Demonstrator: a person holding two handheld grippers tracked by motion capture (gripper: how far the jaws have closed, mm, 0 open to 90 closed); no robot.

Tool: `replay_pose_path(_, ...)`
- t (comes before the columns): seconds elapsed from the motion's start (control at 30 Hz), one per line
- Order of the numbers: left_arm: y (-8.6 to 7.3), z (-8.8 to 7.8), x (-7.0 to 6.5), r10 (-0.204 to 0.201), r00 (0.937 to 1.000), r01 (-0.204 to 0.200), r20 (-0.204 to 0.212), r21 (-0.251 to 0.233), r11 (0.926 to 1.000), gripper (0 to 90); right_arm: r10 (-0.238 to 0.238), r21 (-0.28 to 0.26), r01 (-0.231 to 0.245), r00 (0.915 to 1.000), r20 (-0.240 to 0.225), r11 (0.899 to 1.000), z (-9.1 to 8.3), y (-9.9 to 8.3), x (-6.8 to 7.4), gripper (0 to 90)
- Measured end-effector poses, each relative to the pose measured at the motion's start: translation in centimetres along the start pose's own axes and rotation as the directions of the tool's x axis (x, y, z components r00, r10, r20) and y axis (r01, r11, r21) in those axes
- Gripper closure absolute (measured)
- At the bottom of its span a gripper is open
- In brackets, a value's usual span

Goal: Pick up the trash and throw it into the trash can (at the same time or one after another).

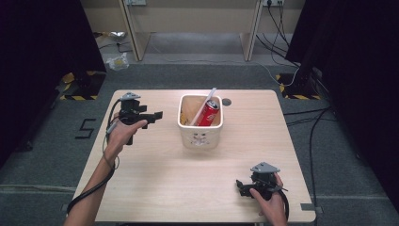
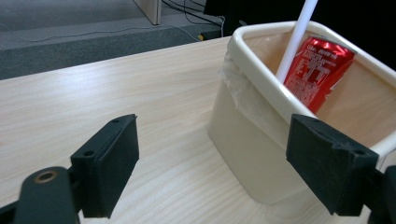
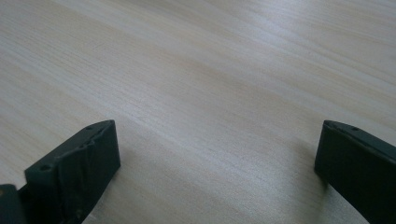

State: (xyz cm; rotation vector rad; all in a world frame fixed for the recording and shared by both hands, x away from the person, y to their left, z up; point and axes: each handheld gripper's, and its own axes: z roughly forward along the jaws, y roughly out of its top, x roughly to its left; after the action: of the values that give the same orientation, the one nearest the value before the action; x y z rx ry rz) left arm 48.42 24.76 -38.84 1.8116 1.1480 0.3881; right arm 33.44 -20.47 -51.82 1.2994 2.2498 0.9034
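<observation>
Left tongs (image 1: pixel 157 114): held above the tabletop (image 1: pixel 155 183) at about 10 o'clock, jaws pointing toward 3 o'clock at the bin (image 1: pixel 200 136); jaws spread wide, gripping nothing.
Left hand (image 1: pixel 123 133): wrapped around the handle from below, forearm running in from the 7 o'clock edge, cable looping beside the wrist.
Left gripper view: the bin (image 2: pixel 252 140) stands just beyond the jaws, its near corner between them, apart from both.
Bin: cream, open-topped, at the tabletop's centre toward 12 o'clock.
Can (image 1: pixel 208 113): red, tilted inside the bin against its 3 o'clock wall; seen also in the left gripper view (image 2: pixel 317 70).
Straw (image 1: pixel 205 104): white, leaning in the bin beside the can, its tip above the rim.
Right tongs (image 1: pixel 239 187): low at about 5 o'clock, pointing toward 9 o'clock; jaws wide apart over bare wood, holding nothing.
Right hand (image 1: pixel 268 200): clasped over the handle, wrist entering from the bottom edge.
</observation>
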Motion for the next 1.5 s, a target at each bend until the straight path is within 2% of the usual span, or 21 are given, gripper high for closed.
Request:
replay_pose_path(0.17, -0.8, -0.3, 0.3, -0.01, 0.9999, 0.01, -0.001, -0.013, 0.9999, 16.3, 0.0, 0.001, 0.0, 1.0, 0.0, 1.0, 0.0, 0.0, 0.0, 0.3)
replay_pose_path(0.53, -2.9, -0.4, 0.2, 0.007, 1.0, -0.007, -0.001, -0.015, 0.9999, 16.3, 0.002, 0.002, -0.002, 1.0, 0.0, 1.0, 0.0, 0.0, 0.0, 0.3)
replay_pose_path(0.77, -4.2, -0.3, -0.2, 0.034, 0.9994, -0.034, -0.004, -0.018, 0.9993, 16.2, 0.001, 0.002, -0.001, 1.0, 0.0, 1.0, 0.0, 0.0, 0.0, 0.3)
replay_pose_path(1.0, -5.4, -0.1, -0.6, 0.034, 0.9994, -0.034, 0.009, -0.019, 0.9993, 16.2, 0.001, 0.002, -0.001, 1.0, 0.0, 1.0, 0.0, 0.0, 0.0, 0.3)
replay_pose_path(1.4, -6.7, 0.1, -1.4, 0.064, 0.9978, -0.064, 0.018, -0.009, 0.9979, 16.2, 0.001, 0.002, -0.001, 1.0, 0.0, 1.0, 0.0, 0.0, 0.0, 0.3)
replay_pose_path(1.5, -7.1, 0.0, -1.7, 0.087, 0.9962, -0.087, 0.007, -0.005, 0.9962, 16.3, 0.001, 0.002, -0.001, 1.0, 0.0, 1.0, 0.0, 0.0, 0.0, 0.3)
